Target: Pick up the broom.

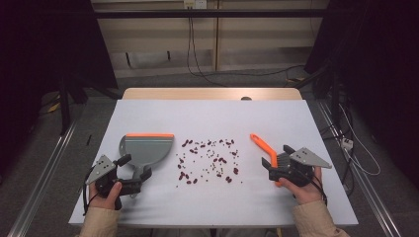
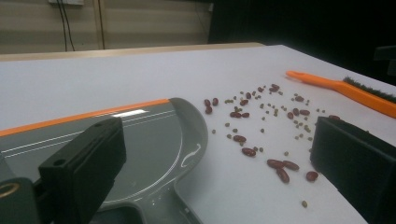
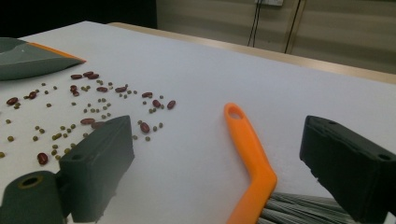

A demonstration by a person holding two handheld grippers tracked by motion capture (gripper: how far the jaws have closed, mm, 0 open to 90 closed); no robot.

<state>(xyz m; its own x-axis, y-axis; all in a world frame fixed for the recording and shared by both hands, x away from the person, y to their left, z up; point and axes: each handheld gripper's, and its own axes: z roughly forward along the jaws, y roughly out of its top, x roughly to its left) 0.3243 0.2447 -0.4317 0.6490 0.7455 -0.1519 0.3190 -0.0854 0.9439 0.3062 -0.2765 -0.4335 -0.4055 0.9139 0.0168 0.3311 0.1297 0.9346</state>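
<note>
open left gripper [image 1: 132,174] straddles dustpan [image 1: 146,148] handle (beans [image 1: 210,160] beside).

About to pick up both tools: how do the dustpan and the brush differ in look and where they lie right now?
The dustpan is grey with an orange front edge and lies left of the spilled beans; the brush is orange with dark bristles and lies to their right. The dustpan is broad and flat, the brush slim and bent. Both rest on the table, each between an open gripper's jaws: left gripper, right gripper.
</note>
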